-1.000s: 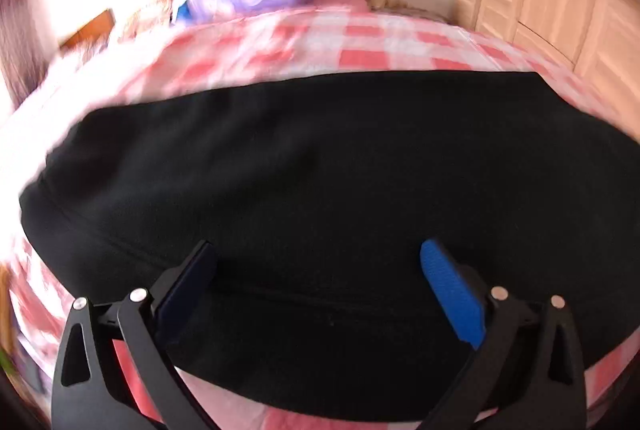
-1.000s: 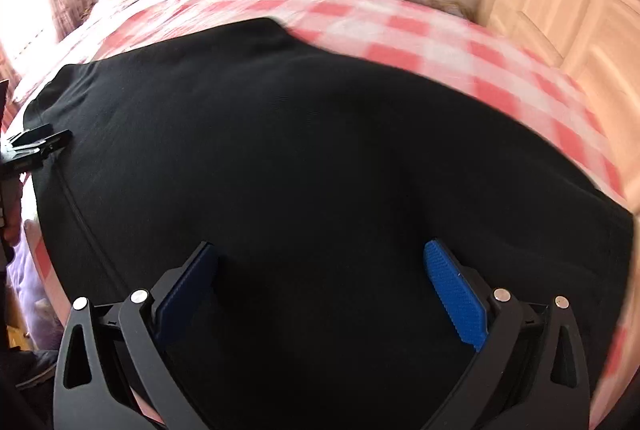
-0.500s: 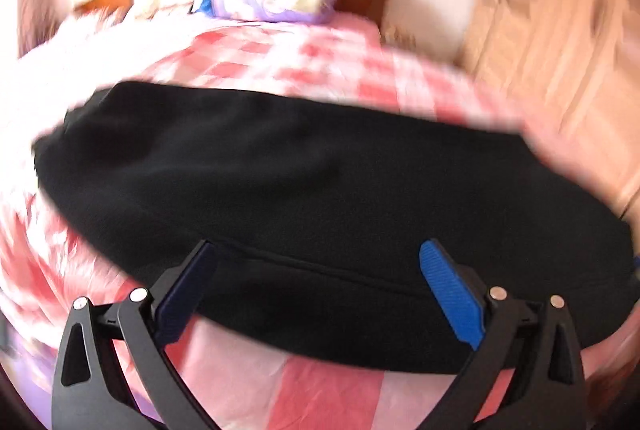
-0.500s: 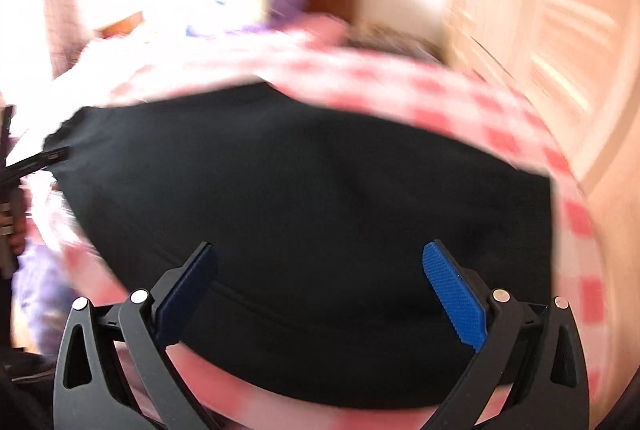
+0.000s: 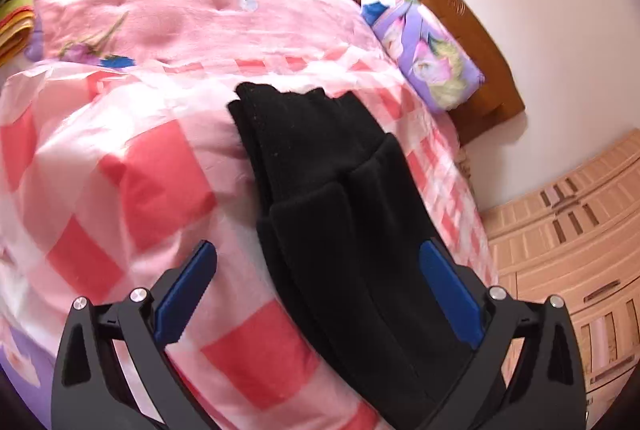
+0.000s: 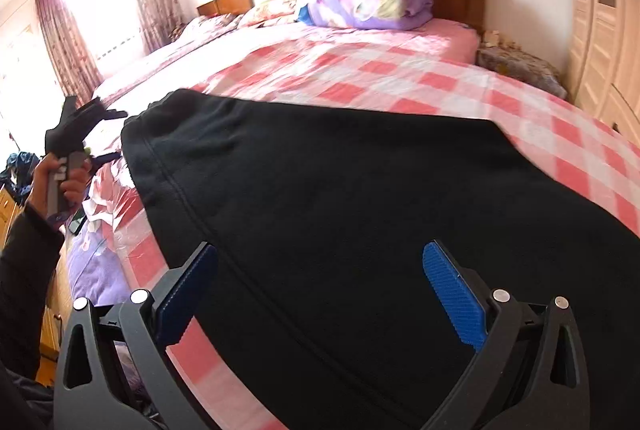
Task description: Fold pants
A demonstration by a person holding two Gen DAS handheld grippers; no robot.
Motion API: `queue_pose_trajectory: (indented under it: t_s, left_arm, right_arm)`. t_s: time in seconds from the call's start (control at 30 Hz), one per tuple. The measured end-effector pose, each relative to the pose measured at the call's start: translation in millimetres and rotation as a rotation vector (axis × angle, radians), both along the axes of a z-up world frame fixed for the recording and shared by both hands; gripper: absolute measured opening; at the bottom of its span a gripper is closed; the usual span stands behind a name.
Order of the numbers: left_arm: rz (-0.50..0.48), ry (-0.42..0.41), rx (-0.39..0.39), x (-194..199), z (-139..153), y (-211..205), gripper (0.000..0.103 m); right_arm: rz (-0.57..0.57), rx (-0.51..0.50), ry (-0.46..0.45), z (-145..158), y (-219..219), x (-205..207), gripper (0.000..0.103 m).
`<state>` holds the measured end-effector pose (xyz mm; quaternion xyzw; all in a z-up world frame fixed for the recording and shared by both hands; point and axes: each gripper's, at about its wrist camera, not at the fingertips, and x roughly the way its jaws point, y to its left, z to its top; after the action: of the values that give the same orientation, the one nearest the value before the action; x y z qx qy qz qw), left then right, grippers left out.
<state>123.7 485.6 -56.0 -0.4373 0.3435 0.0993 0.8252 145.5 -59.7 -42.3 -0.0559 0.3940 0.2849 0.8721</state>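
Checked bedspread (image 6: pixel 400 78) carries black pants (image 6: pixel 360 214) laid flat, ready for folding. Right tool (image 6: pixel 320 282) and left tool (image 5: pixel 316 290) both gape wide above the cloth, gripping nothing.

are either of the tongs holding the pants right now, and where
No. Both tongs are open and empty: the left tongs and right tongs hover over the black pants lying on the bed.

The left gripper (image 5: pixel 316 294) is held with jaws spread wide. The right gripper (image 6: pixel 320 294) is likewise spread, nothing clamped.
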Motion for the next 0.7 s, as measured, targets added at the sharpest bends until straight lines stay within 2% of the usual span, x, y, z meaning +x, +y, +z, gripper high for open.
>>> queue_pose_trajectory:
  t_s: [0.2,0.33,0.4,0.43,0.47,0.5,0.53,0.57,0.63,0.7]
  left_arm:
    - [-0.030,-0.039,0.062,23,2,0,0.100]
    - [-0.049,-0.039,0.084,28,-4,0,0.090]
    - [-0.061,-0.010,0.135,32,-11,-4,0.083]
    - [-0.063,0.011,0.178,32,-13,-8,0.068]
    - [-0.060,0.042,0.232,33,-13,-10,0.047]
    - [-0.065,0.061,0.279,33,-13,-13,0.044]
    - [-0.076,0.045,0.290,30,-12,-13,0.034]
    - [-0.081,0.034,0.295,27,-9,-13,0.030]
    - [-0.073,0.021,0.346,23,3,-21,0.027]
    - [-0.056,0.003,0.417,21,22,-35,0.026]
  right_arm:
    - [0.001,-0.040,0.047,-20,11,2,0.099]
    - [-0.006,-0.030,0.051,-22,10,1,0.099]
    - [-0.008,-0.022,0.047,-21,10,0,0.099]
    - [-0.009,-0.022,0.045,-20,11,0,0.099]
    - [-0.007,-0.024,0.044,-19,12,1,0.099]
    - [0.003,-0.025,0.039,-16,16,1,0.099]
    - [0.011,-0.025,0.032,-14,20,3,0.099]
    - [0.017,-0.023,0.027,-11,24,4,0.099]
    - [0.051,0.001,0.021,-5,40,12,0.099]
    - [0.088,0.028,0.055,-6,58,23,0.099]
